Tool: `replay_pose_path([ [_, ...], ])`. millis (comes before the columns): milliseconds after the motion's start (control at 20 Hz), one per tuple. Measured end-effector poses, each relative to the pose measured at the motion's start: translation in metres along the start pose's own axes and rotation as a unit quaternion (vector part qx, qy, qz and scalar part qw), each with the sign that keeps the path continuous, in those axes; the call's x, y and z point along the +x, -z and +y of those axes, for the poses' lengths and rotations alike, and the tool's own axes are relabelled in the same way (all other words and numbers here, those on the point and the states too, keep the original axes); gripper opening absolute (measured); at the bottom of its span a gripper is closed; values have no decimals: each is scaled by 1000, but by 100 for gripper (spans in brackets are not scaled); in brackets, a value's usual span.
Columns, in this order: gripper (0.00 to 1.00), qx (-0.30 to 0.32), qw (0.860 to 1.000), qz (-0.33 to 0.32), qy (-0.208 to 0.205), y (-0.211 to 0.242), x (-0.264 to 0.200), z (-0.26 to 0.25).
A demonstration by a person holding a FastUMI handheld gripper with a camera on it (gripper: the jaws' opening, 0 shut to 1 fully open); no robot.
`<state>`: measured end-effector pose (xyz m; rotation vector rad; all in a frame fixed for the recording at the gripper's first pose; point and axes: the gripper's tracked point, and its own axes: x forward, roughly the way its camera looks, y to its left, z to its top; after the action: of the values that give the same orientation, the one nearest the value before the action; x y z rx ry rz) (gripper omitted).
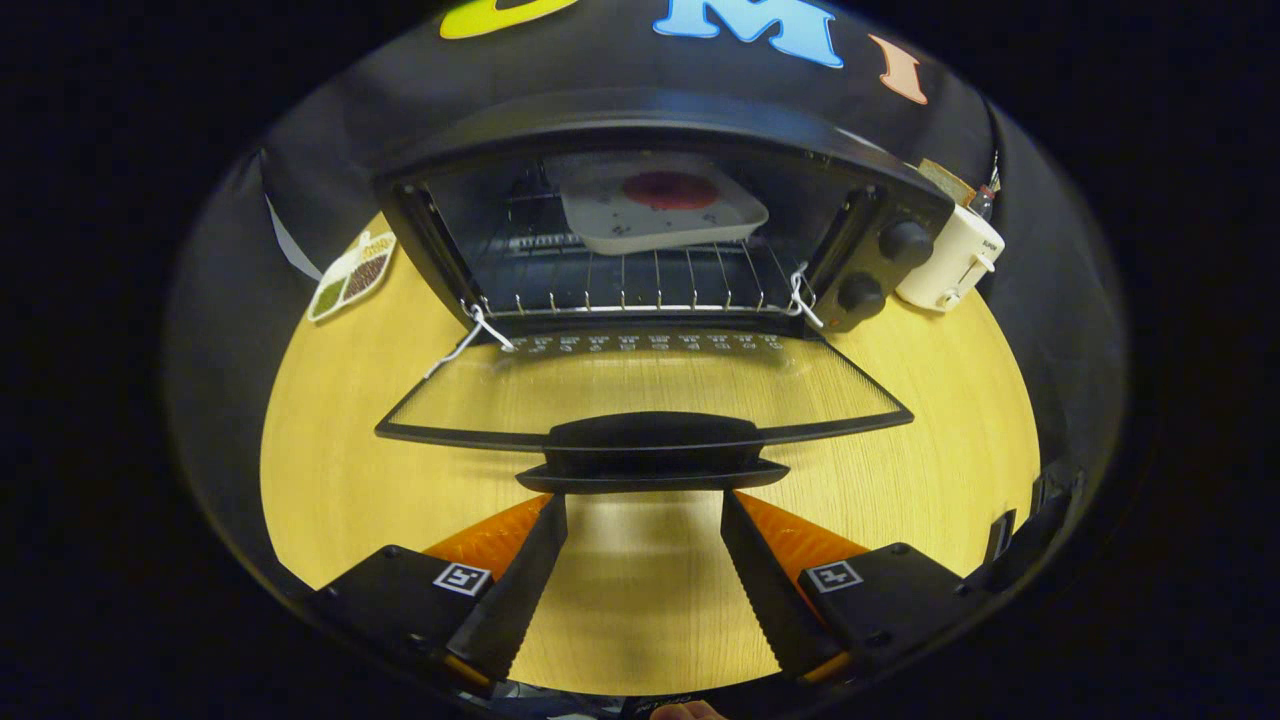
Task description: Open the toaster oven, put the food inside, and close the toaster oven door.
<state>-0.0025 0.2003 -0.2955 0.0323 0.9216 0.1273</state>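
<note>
Gripper view, toaster oven (660, 130) door (640, 385) down, white tray (660, 225) with red food (670, 190) inside, jaws apart, empty.

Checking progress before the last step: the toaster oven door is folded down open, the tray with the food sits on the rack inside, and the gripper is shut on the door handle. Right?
Not quite. In the gripper view the gripper is open, its fingers apart just short of the door handle. The rest holds: the toaster oven door is down and the tray with food sits on the rack.

Dim fisheye view, bowed edges, glare on wooden table (330, 480)
</note>
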Motion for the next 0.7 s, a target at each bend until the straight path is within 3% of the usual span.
replay_pose_path([
  [200,98,-40,990,-133,-22,-53,-53,6],
  [450,98,-37,963,-262,-61,-106,-121,-3],
  [700,98,-26,937,-345,-46,-131,-193,-48],
])
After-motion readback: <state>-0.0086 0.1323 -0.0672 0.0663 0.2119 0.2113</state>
